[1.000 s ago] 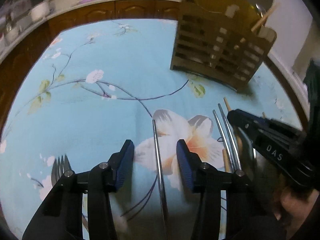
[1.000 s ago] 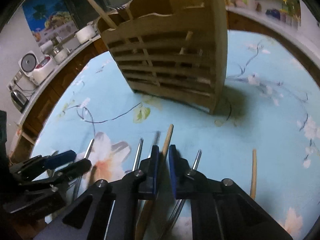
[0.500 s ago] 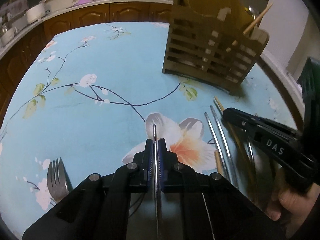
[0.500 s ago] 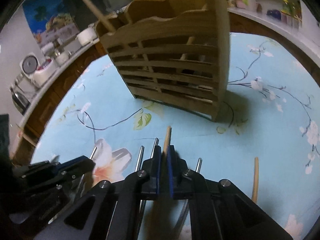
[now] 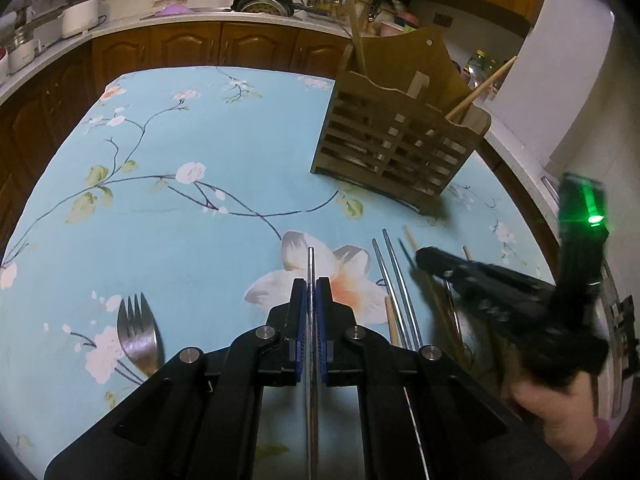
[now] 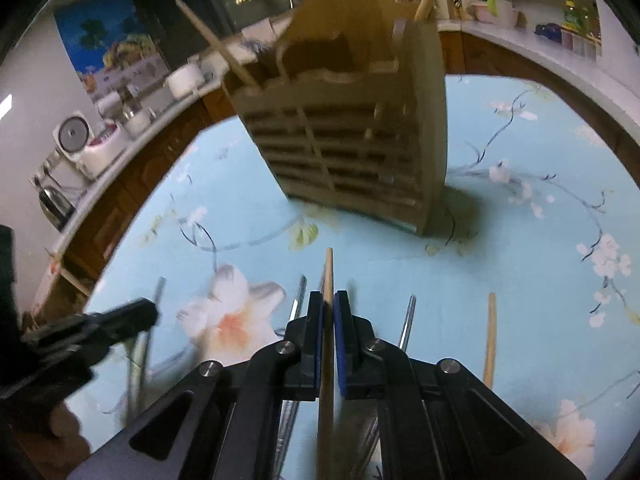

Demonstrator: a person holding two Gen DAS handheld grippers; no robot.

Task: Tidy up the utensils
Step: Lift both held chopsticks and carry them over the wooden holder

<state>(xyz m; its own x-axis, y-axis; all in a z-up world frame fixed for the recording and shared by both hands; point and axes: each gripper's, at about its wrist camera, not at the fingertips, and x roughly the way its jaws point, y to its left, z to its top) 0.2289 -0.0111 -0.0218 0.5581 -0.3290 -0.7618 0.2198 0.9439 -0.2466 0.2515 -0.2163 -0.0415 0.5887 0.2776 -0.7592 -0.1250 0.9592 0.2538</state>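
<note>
Steel shows between my left tool's blue pads: it is pinched tight on a metal chopstick whose tip runs forward over the big flower on the blue tabletop. From this left wrist view I am angled down at the cloth, with a fork lying to my left and a pair of metal chopsticks just to my right. The wooden utensil holder stands farther ahead to the right. My right tool reaches in from the right edge, blurred.

In the right wrist view, my right tool is pressed together on a wooden chopstick pointing toward the holder. Another wooden chopstick lies apart on the right, and the left tool sits low at the left.
</note>
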